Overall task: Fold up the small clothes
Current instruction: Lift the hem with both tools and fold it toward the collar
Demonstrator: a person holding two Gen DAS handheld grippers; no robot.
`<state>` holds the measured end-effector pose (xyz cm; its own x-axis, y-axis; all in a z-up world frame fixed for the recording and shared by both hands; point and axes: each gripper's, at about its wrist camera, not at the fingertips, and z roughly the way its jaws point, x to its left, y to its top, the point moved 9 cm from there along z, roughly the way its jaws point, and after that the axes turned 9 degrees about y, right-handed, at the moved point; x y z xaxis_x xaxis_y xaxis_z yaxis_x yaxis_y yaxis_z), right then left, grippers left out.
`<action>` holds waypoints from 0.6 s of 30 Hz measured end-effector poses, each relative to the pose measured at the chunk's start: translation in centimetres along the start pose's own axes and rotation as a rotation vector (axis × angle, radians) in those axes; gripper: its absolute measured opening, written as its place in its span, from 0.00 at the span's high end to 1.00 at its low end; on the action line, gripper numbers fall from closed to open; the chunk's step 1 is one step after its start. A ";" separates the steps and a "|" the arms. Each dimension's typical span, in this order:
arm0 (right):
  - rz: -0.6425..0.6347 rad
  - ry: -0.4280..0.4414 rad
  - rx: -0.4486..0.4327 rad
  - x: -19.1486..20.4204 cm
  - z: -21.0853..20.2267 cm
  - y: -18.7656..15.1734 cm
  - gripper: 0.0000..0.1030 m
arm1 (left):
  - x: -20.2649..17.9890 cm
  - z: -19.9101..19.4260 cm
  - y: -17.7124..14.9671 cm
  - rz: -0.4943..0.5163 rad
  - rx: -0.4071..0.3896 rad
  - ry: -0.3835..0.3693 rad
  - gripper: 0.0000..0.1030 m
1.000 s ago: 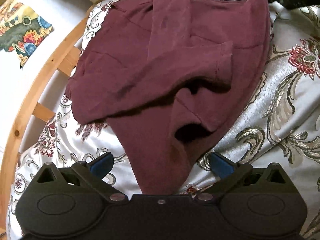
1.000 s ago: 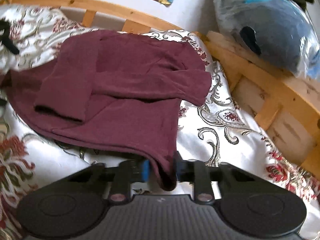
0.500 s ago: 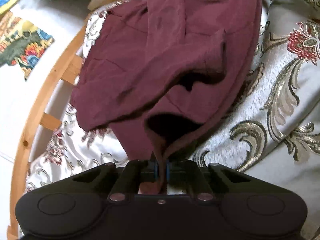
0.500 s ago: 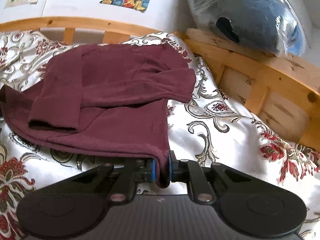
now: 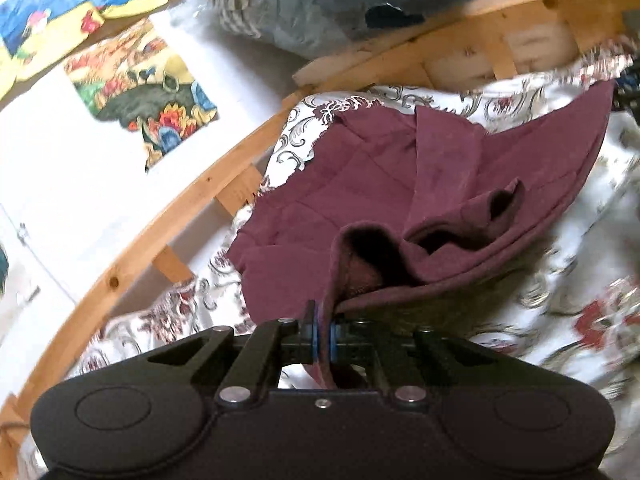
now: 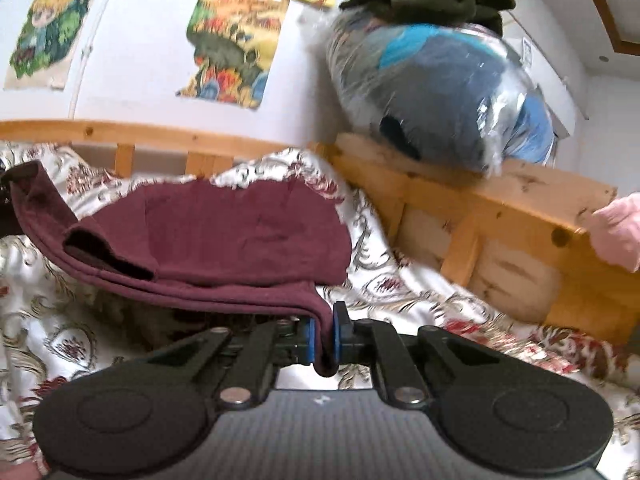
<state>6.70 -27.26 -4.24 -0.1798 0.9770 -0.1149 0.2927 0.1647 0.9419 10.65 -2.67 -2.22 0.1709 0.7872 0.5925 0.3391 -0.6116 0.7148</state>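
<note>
A maroon long-sleeved top (image 5: 360, 200) lies on the floral bedspread (image 5: 580, 280), its near edge lifted off the bed. My left gripper (image 5: 323, 334) is shut on one near corner of the hem. My right gripper (image 6: 323, 336) is shut on the other near corner of the top (image 6: 240, 236). The hem hangs stretched between the two grippers, with a folded sleeve (image 6: 108, 252) resting on top. The far part of the top still lies on the bed.
A wooden bed frame (image 6: 480, 200) runs along the far and right sides. A plastic-wrapped blue bundle (image 6: 440, 92) with dark clothes on it sits on the frame. Posters (image 6: 232, 44) hang on the white wall. A pink cloth (image 6: 620, 228) sits at the right.
My left gripper was open a second ago and has shut on the hem. Both grippers have lifted the near edge of the top off the bed.
</note>
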 end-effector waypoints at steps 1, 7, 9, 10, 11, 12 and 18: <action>0.001 0.007 -0.005 -0.2 -0.9 0.3 0.90 | 0.1 -0.7 0.2 -0.018 0.007 -0.014 0.95; -0.015 0.048 0.013 -1.3 -5.8 1.8 0.90 | 1.3 -6.5 0.2 -0.157 0.013 -0.056 0.95; -0.027 0.059 0.016 -1.3 -7.3 2.4 0.90 | 1.6 -8.0 -0.2 -0.190 0.025 -0.081 0.95; -0.047 0.065 0.014 -1.2 -8.1 2.9 0.90 | 1.5 -8.7 -0.4 -0.196 0.026 -0.092 0.95; -0.065 0.068 0.013 -1.0 -8.6 3.2 0.90 | 1.5 -9.4 -0.6 -0.198 0.026 -0.098 0.95; -0.081 0.071 0.014 -0.7 -8.8 3.6 0.90 | 1.5 -9.8 -0.8 -0.200 0.028 -0.102 0.95; -0.132 0.071 0.013 0.0 -7.2 5.2 0.90 | 2.8 -8.7 -0.5 -0.285 0.049 -0.126 0.95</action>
<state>1.42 -27.40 2.96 -0.2831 0.9348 -0.2146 0.2745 0.2934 0.9157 2.89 -0.88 2.35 0.1747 0.9317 0.3184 0.4334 -0.3632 0.8248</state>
